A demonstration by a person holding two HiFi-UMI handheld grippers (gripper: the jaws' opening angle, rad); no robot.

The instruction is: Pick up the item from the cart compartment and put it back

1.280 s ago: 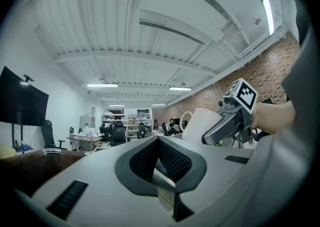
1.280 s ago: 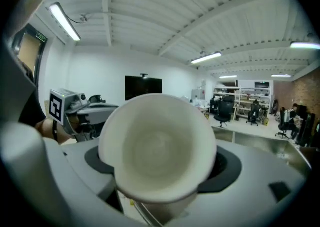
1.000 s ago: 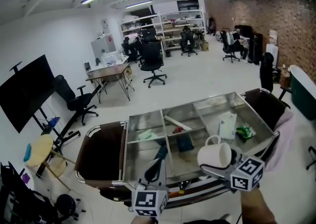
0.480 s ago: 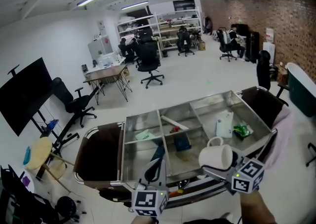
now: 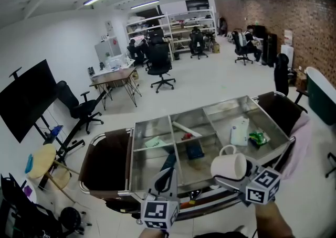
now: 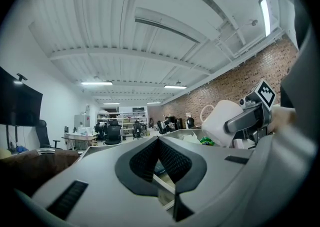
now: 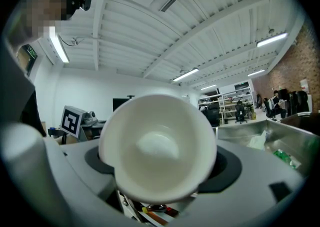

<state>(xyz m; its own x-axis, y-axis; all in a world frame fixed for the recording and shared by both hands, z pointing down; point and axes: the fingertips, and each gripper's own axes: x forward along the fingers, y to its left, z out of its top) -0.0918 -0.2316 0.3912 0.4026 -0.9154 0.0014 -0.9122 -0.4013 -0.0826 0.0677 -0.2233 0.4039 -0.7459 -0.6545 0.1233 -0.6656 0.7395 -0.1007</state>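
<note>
Hardly anything is changing from a second ago: the right gripper (image 5: 237,175) is still hovering over the near rim of the steel cart (image 5: 149,166), its jaws spread wide and clamping the white mug (image 5: 229,166). The mug is lying on its side, its long axis running along the jaws, mouth facing back at the gripper body, base pointing ahead and handle sticking up on the far side. The open compartment floor is lying just ahead of and below this gripper, so putting the mug back is looking like a short forward-and-down move. The left gripper (image 5: 167,171) is waiting off to the right gripper's left, jaws together on nothing.
</note>
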